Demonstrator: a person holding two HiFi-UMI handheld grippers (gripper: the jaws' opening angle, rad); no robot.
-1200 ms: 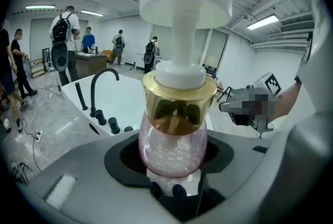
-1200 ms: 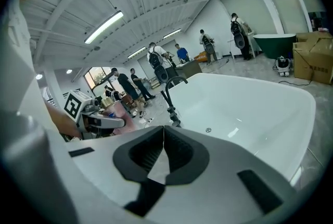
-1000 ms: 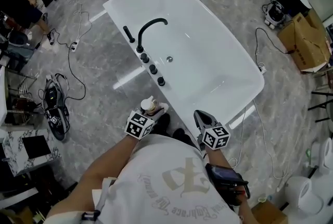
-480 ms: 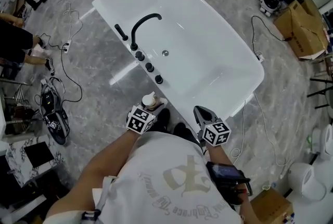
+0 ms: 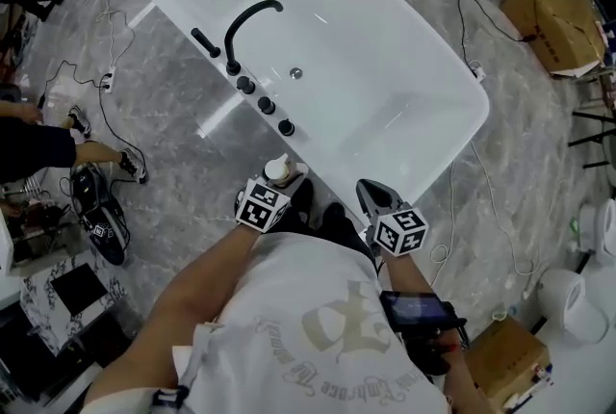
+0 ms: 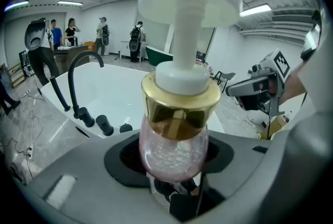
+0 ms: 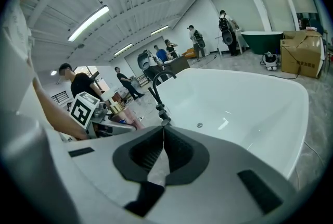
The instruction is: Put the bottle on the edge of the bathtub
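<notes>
Two tongs: both near the bathtub (image 5: 385,114) rim
Left tongs (image 5: 286,179): clamped on the bottle (image 6: 174,150) — pump top up
Bottle: held just beside the near rim, past the black tap (image 5: 245,22) knobs
Right tongs (image 7: 162,139): jaws together — empty

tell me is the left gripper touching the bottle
Touching. The left gripper view shows the bottle clamped between the jaws of the left gripper.

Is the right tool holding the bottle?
No, the right tool has its jaws closed together with nothing between them.
</notes>
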